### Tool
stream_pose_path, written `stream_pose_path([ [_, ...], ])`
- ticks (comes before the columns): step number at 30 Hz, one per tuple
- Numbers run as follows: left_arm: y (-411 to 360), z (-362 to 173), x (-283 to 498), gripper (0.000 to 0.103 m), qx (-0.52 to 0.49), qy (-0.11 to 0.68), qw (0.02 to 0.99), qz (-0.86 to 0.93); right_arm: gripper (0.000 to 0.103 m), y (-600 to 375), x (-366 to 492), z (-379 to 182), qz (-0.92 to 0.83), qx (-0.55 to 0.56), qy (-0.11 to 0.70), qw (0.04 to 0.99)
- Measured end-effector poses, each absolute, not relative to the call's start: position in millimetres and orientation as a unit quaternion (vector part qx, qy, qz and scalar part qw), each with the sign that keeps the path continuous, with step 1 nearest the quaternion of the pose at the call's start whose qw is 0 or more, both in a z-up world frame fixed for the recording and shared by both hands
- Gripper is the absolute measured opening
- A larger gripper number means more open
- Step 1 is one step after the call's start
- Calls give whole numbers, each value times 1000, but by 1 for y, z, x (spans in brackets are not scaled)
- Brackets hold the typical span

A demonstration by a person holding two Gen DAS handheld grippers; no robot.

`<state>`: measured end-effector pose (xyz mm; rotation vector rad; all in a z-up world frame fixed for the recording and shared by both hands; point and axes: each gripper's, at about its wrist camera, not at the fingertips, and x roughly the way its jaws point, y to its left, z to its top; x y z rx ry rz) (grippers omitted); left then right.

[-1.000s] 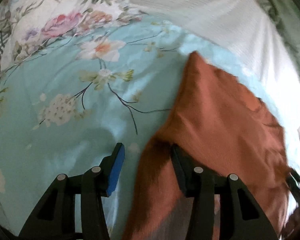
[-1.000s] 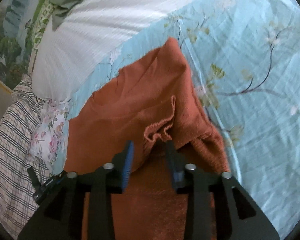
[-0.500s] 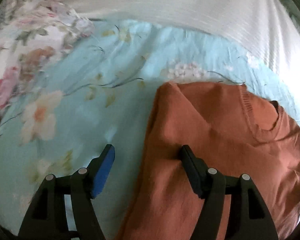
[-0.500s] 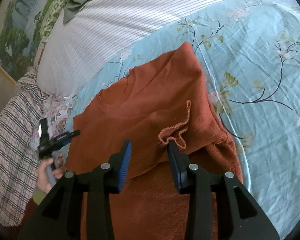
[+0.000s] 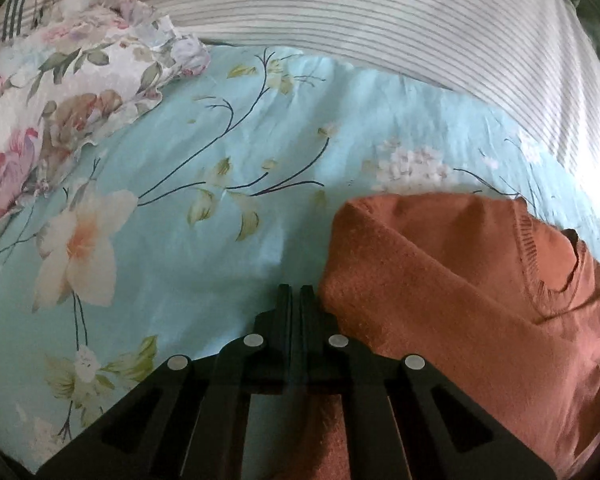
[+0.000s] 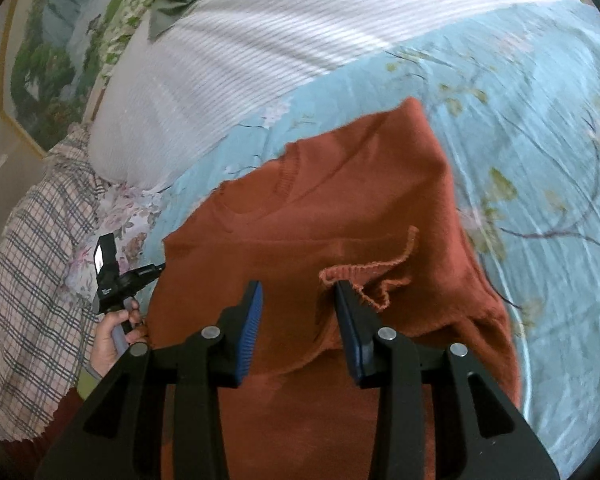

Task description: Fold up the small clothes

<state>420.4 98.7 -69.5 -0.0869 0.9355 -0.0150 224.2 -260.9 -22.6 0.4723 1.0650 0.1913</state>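
your rust sweater (image 6: 340, 208) lies on a floral aqua bedsheet (image 5: 220, 240) below a striped pillow (image 5: 380, 20); left gripper (image 5: 296, 292) closed, seemingly empty, right gripper (image 6: 298, 312) agape over cloth.

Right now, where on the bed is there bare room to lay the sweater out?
Bare blue sheet lies between the floral pillow, striped bedding and sweater. More lies beyond the sweater's other edge. The plaid cloth side is crowded.

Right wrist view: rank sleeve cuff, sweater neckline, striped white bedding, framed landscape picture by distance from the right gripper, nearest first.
From the right gripper:
1. Sleeve cuff, at the right fingertip, on the rust sweater.
2. Sweater neckline, ahead, slightly left.
3. Striped white bedding, beyond the sweater's top edge.
4. Framed landscape picture, far upper left, past the bedding.
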Motion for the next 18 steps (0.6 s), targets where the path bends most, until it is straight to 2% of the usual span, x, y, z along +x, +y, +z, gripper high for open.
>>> stream_pose_path([
  [4,108,-60,406,3,-89,446,890,-16,39,-254,235,-26,96,221,519,820],
  [7,109,-41,383,3,-108,416,902,-36,39,-261,230,-8,77,210,487,844],
  [12,74,-41,372,4,-61,425,899,-82,39,-251,234,6,94,196,474,853],
  [15,59,-55,379,4,-36,443,893,-74,39,-239,248,-13,127,197,515,825],
  [18,57,-64,384,6,-32,453,889,-61,39,-247,252,-44,71,165,570,802],
])
